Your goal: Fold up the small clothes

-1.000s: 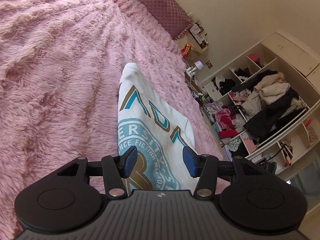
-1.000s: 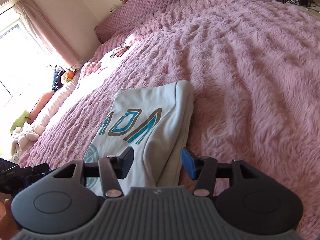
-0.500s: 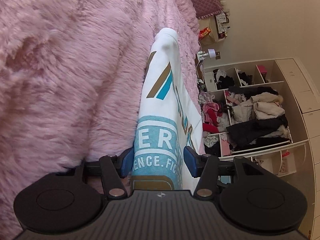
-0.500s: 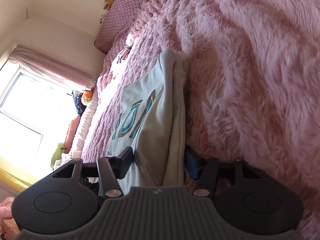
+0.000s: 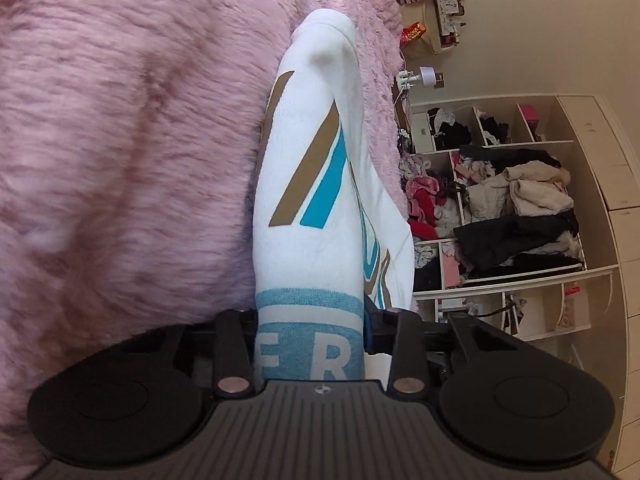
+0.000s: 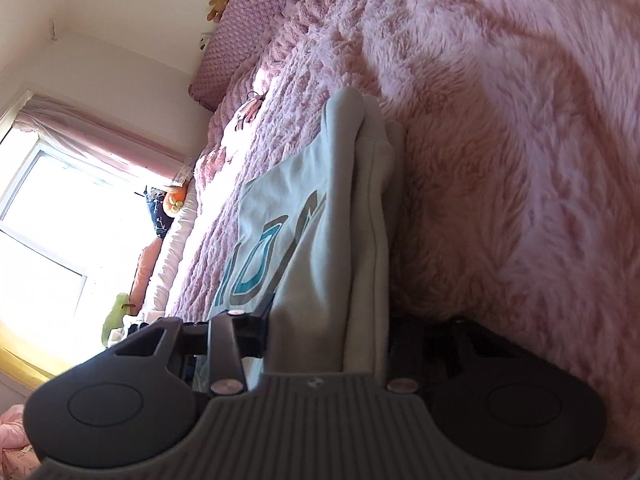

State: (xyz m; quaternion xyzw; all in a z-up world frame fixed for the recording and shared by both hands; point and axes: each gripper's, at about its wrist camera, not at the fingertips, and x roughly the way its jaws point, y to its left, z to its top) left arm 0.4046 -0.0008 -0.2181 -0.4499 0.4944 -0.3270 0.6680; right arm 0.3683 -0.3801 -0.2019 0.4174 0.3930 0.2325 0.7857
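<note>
A white sweatshirt with a teal and brown print lies folded on the pink fluffy bedspread. My left gripper straddles its near folded edge, tilted on its side. The jaws are closing, and the cloth fills the gap between the pads. In the right wrist view the sweatshirt looks grey in shadow, with stacked layers along its right edge. My right gripper is rolled over too. Its jaws are also closing, pressing on that thick edge, and the right finger is sunk into the bedspread.
Open white shelves stuffed with clothes stand beyond the bed's far side, near a nightstand. A quilted headboard cushion and a teddy bear sit at the bed's head. A bright window is at the left.
Both grippers dropped to the bed, rolled sideways and slid over the sweatshirt's near edge. Their jaws, wide apart a second ago, have narrowed onto the cloth.
</note>
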